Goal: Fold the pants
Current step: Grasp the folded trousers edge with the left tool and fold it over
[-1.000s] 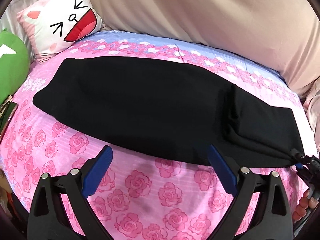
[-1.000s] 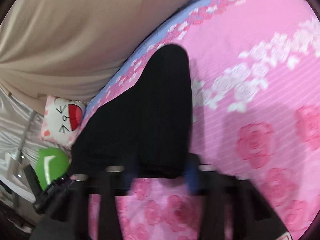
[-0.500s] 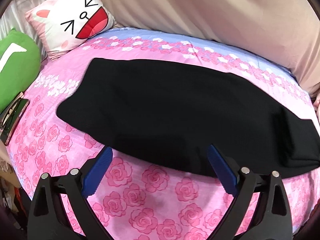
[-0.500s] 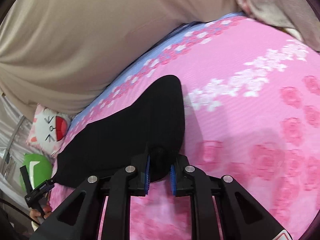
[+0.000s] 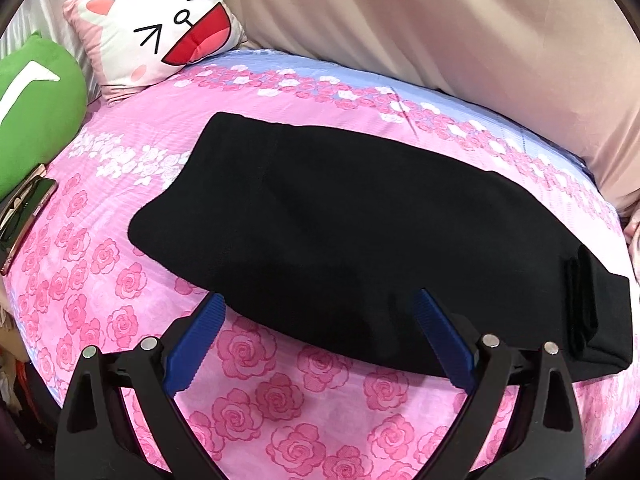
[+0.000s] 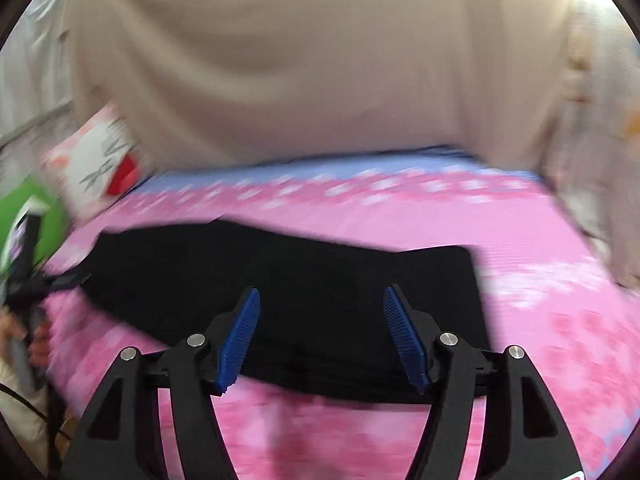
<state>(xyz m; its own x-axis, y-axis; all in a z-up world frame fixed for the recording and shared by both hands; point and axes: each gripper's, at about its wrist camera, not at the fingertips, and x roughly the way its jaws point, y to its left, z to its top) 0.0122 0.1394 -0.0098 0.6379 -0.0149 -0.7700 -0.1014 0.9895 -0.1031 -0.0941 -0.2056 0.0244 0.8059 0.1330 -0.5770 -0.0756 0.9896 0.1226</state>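
Note:
Black pants lie flat as a long strip across the pink rose bedsheet, with a folded-over bunch at their right end. My left gripper is open and empty, hovering over the pants' near edge. In the blurred right wrist view the pants lie across the bed and my right gripper is open and empty above their near edge. The other gripper shows at the left edge of the right wrist view, by the pants' far end.
A cat-face pillow and a green cushion sit at the bed's left head end. A phone lies at the left edge. A beige curtain hangs behind the bed. A pale cloth lies at right.
My right gripper let go of the pants' end, opened and swung round to face across the bed. The left wrist view has shifted left, so the pants sit further right in it.

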